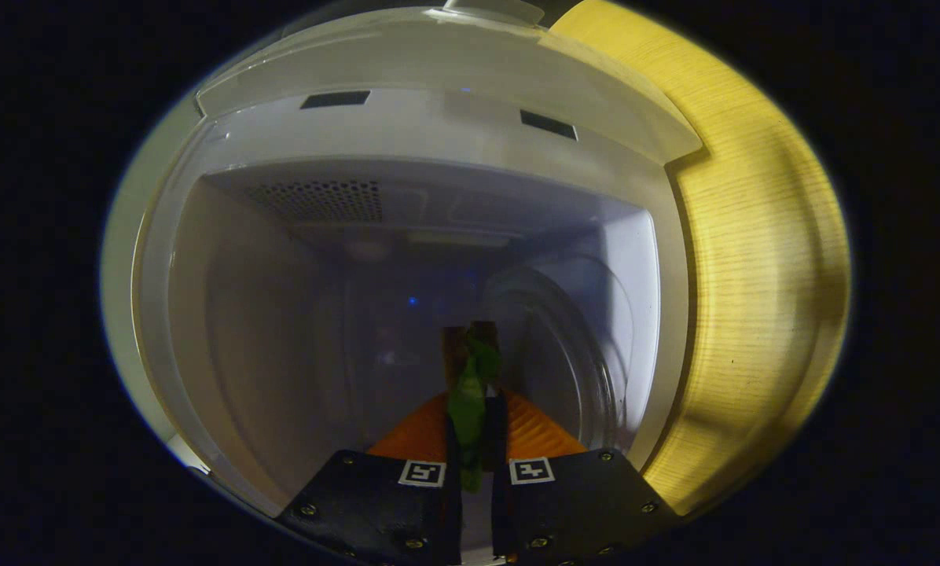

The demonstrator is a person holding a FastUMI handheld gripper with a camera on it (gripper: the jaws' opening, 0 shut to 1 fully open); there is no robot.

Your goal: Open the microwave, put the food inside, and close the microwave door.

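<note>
**Green food pinched in fingers, inside open microwave**

Green, leafy-looking food (470,401) sits lower centre of frame, squeezed in the narrow gap between the two fingers (517,428). Gripper (476,369) nearly closed, both fingers pressing on the food from either side; a strip of it hangs down toward the gripper body btw. the two square markers (422,472). A darker brownish bit shows at the food's top end, w/ detail too dim to tell what it is.

Microwave (438,134) is white, door open, cavity takes up centre and left of frame. Fingers and food are already past the front opening, w/in the cavity, held above the floor as far as can be seen; contact w/ floor can't be judged. Perforated vent patch (321,200) on cavity ceiling, upper left of centre. Two dark slots (335,99) on the front frame above the opening. Round glass turntable (572,354) appears right of the fingers, curved by the lens. Small blue light dot (413,301) on back wall, above and left of the food.

Yellow wood-grain tabletop (761,259) runs down right side of frame, beside the microwave's right wall.
</note>
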